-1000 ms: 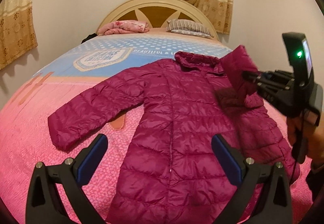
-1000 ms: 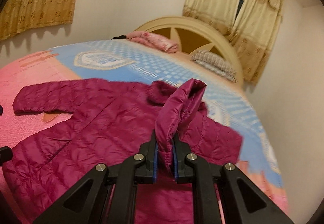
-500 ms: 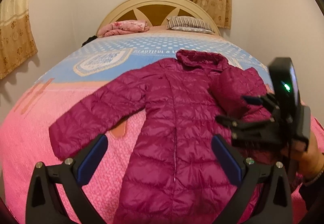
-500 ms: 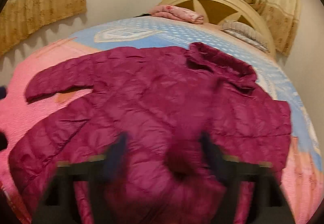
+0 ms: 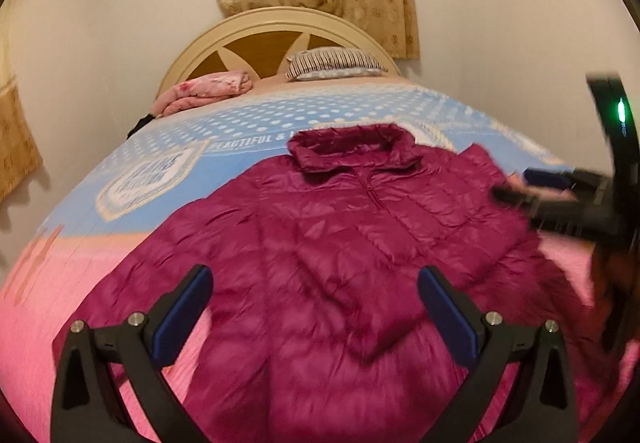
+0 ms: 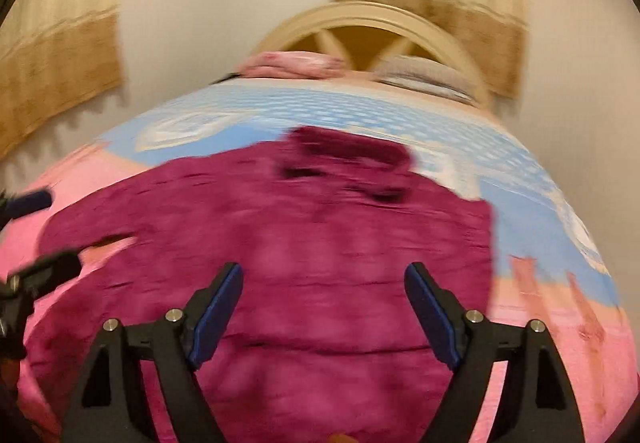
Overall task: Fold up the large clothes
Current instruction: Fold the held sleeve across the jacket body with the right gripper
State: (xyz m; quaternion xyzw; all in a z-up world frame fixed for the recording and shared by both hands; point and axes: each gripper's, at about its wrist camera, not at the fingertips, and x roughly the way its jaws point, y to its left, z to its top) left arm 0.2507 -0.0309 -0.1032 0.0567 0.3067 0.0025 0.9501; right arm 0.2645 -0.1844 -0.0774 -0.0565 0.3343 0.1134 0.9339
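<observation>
1. Now, left wrist view: the left gripper (image 5: pixel 314 317) hangs over the magenta puffer jacket (image 5: pixel 332 243) with its blue-padded fingers (image 5: pixel 182 317) spread wide and nothing between them. One second ago the jacket's right sleeve was lifted in the right gripper; that sleeve is now released and lies folded in across the chest. The camera also sits closer to the garment than before.
2. Same view, placement: the jacket lies flat, front up, on the pink and blue bed cover (image 5: pixel 120 179). Its long axis runs from the camera toward the headboard (image 5: pixel 276 39), with the collar (image 5: pixel 352 143) at the far end. The right gripper (image 5: pixel 536 195) shows blurred at the right edge, beside the jacket's shoulder.
3. Right wrist view, blurred by motion: the right gripper (image 6: pixel 323 313) was pinching the sleeve a second ago; its fingers now stand wide apart and empty above the jacket (image 6: pixel 304 243). The collar (image 6: pixel 348 159) points away toward the pillows (image 6: pixel 424 77). The left gripper (image 6: pixel 40 235) is at the left edge, over the outstretched left sleeve (image 6: pixel 80 231).
</observation>
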